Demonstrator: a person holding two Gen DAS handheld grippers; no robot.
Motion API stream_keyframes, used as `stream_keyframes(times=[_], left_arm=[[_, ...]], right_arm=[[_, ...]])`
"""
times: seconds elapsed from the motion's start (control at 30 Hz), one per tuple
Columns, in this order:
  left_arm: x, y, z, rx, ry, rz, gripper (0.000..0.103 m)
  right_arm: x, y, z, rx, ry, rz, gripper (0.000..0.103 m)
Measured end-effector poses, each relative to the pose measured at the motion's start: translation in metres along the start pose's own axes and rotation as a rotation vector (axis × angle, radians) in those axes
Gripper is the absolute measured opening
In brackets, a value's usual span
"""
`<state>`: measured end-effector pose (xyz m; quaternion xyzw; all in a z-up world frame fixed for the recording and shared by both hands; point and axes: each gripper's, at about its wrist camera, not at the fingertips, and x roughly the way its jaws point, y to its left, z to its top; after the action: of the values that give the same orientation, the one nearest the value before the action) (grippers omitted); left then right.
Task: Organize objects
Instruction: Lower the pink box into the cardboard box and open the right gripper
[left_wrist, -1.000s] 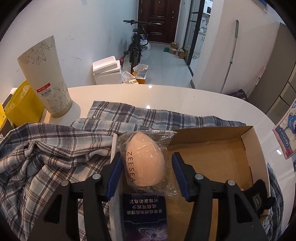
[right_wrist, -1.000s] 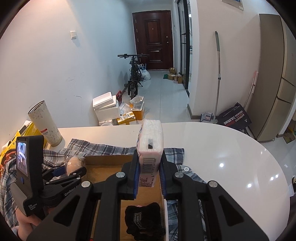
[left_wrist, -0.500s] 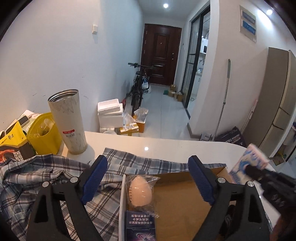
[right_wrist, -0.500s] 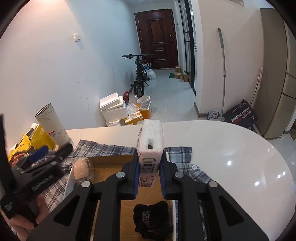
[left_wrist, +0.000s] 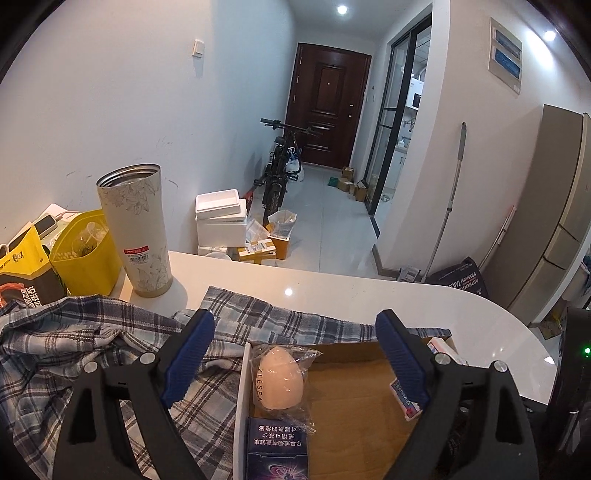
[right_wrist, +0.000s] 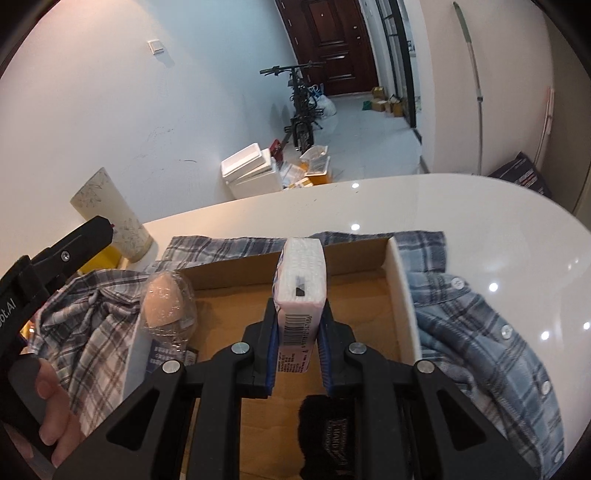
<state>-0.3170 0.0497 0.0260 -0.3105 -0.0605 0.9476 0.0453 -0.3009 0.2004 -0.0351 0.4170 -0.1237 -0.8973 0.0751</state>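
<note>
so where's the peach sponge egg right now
The sponge egg, in its clear wrapper, lies in the cardboard box's far left corner in the left wrist view, beside the plaid shirt and just beyond a dark blue pack.

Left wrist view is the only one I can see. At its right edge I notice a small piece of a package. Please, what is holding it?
Observer: The right gripper is shut on it. It is a white tissue pack, standing upright between the jaws over the cardboard box.
Operator: Is something in the box under that gripper?
Observer: Yes, a black fabric item, perhaps a glove, lies at the near end of the box, partly hidden by the gripper.
Operator: And what is outside the box on the right?
Observer: A blue plaid shirt with buttons lies on the table, against the box's white side wall.
</note>
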Motion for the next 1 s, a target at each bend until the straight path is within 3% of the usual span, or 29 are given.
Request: stream_keyframes(times=[0.33, 0.47, 0.5, 0.53, 0.6, 1.0], left_arm=[[0.0, -0.011, -0.003, 0.061, -0.011, 0.016, 0.091], [0.0, -0.011, -0.003, 0.065, -0.01, 0.015, 0.091], [0.0, -0.011, -0.003, 0.066, -0.01, 0.015, 0.091], [0.0, -0.011, -0.002, 0.066, -0.011, 0.014, 0.091], [-0.001, -0.01, -0.002, 0.063, -0.012, 0.013, 0.091], [-0.019, -0.009, 0.007, 0.056, -0.046, 0.004, 0.091]], right_arm=[[0.008, -0.005, -0.001, -0.006, 0.046, -0.029, 0.018], [0.007, -0.004, 0.0, -0.031, 0.05, -0.092, 0.027], [0.007, -0.004, 0.001, -0.038, 0.048, -0.103, 0.033], [0.007, -0.004, 0.001, -0.038, 0.048, -0.103, 0.047], [0.003, -0.005, 0.002, -0.044, 0.027, -0.114, 0.066], [-0.043, -0.01, 0.023, -0.04, -0.101, -0.147, 0.066]])
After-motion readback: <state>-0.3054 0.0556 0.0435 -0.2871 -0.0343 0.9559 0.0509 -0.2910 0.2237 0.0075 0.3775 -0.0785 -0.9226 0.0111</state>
